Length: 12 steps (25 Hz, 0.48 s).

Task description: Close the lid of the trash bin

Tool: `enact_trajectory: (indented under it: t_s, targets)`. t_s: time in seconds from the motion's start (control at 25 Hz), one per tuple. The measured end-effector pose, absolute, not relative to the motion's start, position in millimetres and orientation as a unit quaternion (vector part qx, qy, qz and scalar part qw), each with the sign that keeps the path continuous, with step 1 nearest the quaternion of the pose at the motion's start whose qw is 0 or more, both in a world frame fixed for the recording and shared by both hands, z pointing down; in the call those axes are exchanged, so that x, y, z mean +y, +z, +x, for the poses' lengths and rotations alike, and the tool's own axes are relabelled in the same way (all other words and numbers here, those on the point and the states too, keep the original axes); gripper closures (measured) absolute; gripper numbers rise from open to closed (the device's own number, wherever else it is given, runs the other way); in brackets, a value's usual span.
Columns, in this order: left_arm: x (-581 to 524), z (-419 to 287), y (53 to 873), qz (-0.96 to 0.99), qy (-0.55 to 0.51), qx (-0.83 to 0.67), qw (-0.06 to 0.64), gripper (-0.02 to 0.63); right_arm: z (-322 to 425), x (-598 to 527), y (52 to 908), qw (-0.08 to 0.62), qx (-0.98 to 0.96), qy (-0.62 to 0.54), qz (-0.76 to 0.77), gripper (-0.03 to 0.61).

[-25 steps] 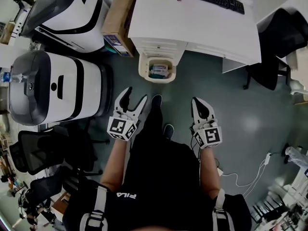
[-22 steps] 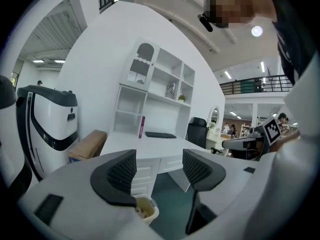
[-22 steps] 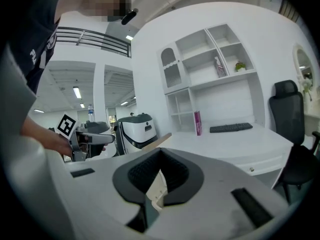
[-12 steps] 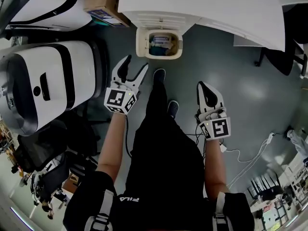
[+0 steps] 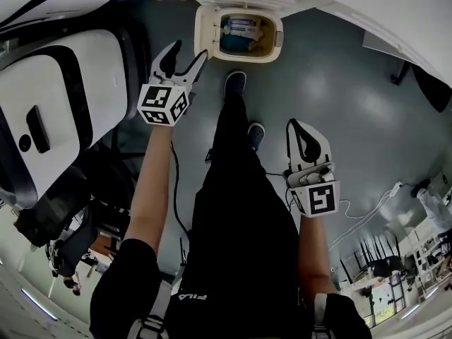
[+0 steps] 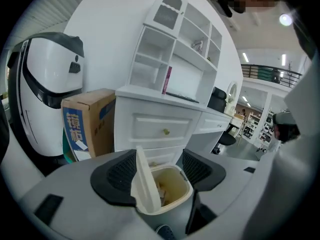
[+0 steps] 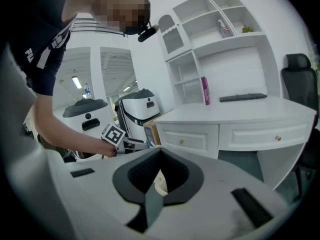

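Two claws | left claw (image 5: 186,52) gaping wide, gripping nothing, hovering at 8 o'clock of trash bin (image 5: 244,57) | lid (image 6: 145,186) standing upright | right claw (image 5: 302,127) pinching shut, empty

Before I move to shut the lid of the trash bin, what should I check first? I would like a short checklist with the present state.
1. Lid shut: not ok, it stands upright at the trash bin's side.
2. Left gripper open and empty: ok.
3. Left gripper touching lid: not ok, seems short of it.
4. Rubbish below rim: ok.
5. Right gripper out of the way: ok, shut.
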<state>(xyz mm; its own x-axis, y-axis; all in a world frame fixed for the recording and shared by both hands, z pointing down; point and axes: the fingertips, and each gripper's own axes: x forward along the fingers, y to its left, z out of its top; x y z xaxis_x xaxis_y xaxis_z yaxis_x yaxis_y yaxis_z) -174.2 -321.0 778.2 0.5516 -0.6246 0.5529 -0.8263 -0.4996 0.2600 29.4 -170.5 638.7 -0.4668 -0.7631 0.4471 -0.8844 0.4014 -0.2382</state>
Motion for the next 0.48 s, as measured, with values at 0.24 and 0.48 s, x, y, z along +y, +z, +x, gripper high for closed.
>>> enact_trajectory:
  t_s: [0.24, 0.48]
  targets:
    - [-336.8, -172.1, 855.6, 0.828, 0.238, -0.421, 0.284, 0.316, 37.3, -170.5, 681.1, 0.140, -0.816, 0.243, 0.506, 0.572]
    - [-337.2, -170.1, 867.9, 0.833, 0.221, -0.412, 0.296, 0.318, 46.2, -149.9, 712.4, 0.153, -0.796, 0.273, 0.519, 0.572]
